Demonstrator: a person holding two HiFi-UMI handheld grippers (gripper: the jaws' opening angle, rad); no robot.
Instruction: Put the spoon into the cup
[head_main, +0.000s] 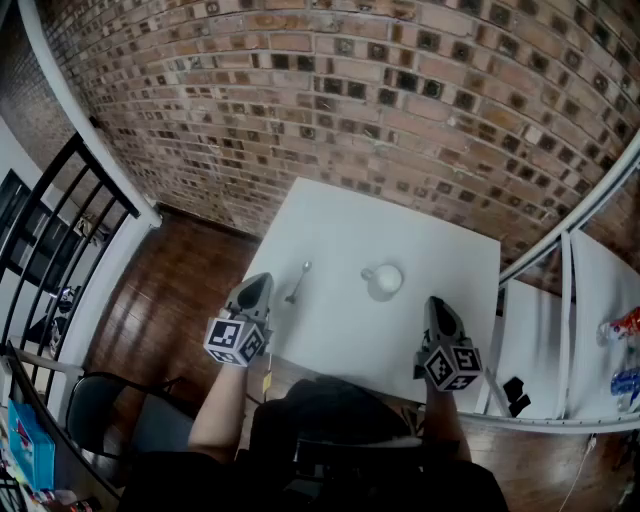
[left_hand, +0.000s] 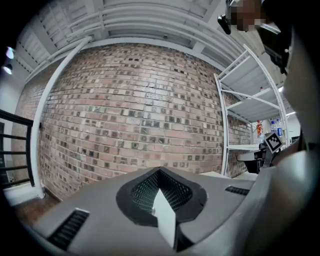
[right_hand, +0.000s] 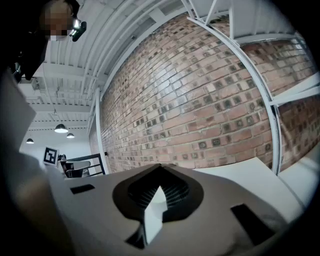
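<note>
In the head view a metal spoon (head_main: 298, 282) lies on the white table (head_main: 330, 225), left of centre, bowl end toward the brick wall. A white cup (head_main: 383, 280) stands to its right, handle pointing left. My left gripper (head_main: 260, 283) hovers at the table's near left edge, just left of the spoon, jaws together and empty. My right gripper (head_main: 437, 303) is over the near right part of the table, right of the cup, also shut and empty. Neither gripper view shows the spoon or the cup; the left gripper (left_hand: 159, 172) and the right gripper (right_hand: 160, 169) face the wall.
A brick wall (head_main: 350, 90) rises behind the table. White shelving (head_main: 560, 330) with bottles (head_main: 622, 325) stands at the right. A black railing (head_main: 60, 230) and a dark chair (head_main: 100, 410) are at the left, over wood floor.
</note>
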